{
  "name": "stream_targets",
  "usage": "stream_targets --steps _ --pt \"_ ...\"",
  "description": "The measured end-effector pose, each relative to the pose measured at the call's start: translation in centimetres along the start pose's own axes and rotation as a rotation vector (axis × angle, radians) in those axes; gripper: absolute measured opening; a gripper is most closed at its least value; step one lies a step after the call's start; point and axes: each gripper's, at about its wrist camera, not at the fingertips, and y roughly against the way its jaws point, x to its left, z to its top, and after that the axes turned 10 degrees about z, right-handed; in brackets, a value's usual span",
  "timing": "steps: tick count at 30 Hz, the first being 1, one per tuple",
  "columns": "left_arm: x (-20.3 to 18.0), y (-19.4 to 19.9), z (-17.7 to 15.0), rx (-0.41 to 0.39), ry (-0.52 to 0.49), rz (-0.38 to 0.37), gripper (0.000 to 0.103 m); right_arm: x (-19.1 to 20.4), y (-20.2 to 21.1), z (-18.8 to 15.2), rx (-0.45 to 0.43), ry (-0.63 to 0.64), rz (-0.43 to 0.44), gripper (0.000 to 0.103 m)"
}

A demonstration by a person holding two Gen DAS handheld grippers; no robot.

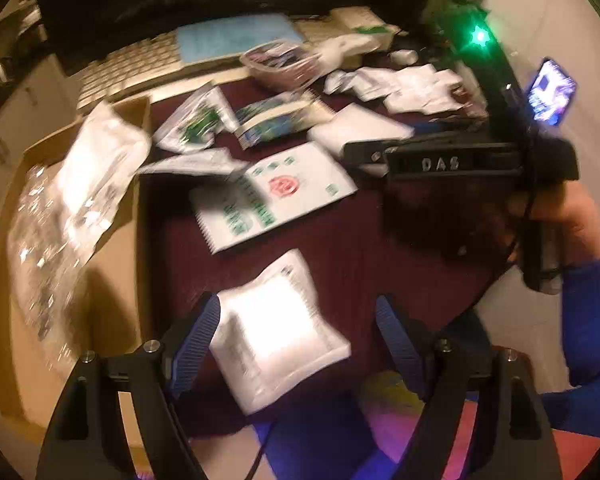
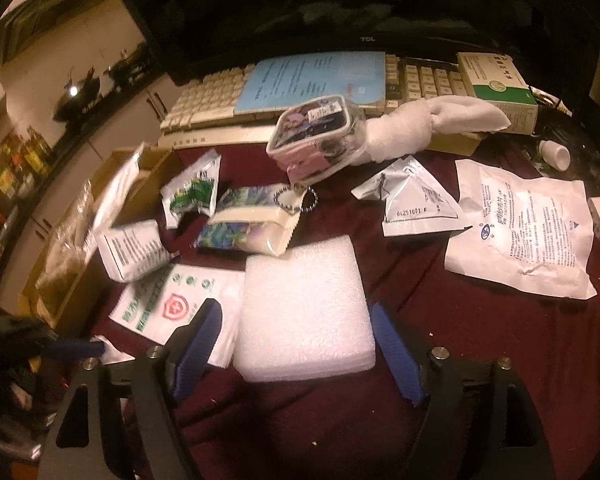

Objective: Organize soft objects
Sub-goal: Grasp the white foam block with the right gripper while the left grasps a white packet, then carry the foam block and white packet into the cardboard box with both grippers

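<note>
Cloth (image 2: 480, 328): dark maroon, covers the desk; soft items scattered all over it. Keyboard (image 2: 204, 100) along the far edge.

Box (image 1: 112, 240): open cardboard, at the left edge of the cloth. Clear and white bags already lie in and over it. Likely the drop point, judging by the task.

Foam pad (image 2: 306, 308): white, squarish, flat on the cloth. Lies straight ahead of the right gripper (image 2: 296, 340), between its blue pads. Jaws spread wide, nothing held; the pads stand just outside the foam's left and right edges, apart from it. No clear long axis, so the approach angle matters little.

White pouch (image 1: 278, 328): puffy, lying between the left gripper (image 1: 298, 340) fingers, long axis tilted up and to the right across the gap. Jaws parted, empty. Left pad looks to touch or nearly touch the pouch's edge; blur prevents certainty. Right pad well clear.

Each gripper has its own target centred. The left one is nearer the box, so the pouch is the shorter carry. The foam needs only a squeeze and lift, then a longer trip leftward.
</note>
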Motion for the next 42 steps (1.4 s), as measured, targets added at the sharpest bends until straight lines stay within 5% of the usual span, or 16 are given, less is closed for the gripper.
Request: stream_targets --steps 6,21,32,42 --pt "0.9 -1.7 -1.6 0.1 0.144 0.085 0.079 -0.1 -1.1 -0.4 0.017 0.02 -0.081 0.082" --pt "-0.2 -1.3 -1.7 0.017 0.172 0.046 0.048 -0.3 -0.6 -0.6 -0.014 0.018 -0.073 0.073" --pt "-0.4 1.5 -0.7 -0.082 0.173 -0.013 0.046 0.1 2.3 -1.0 -0.066 0.014 -0.028 0.073" --pt "2.1 3.7 -0.3 -0.14 0.228 0.021 0.046 2.1 4.4 -0.6 -0.114 0.048 -0.01 0.073"
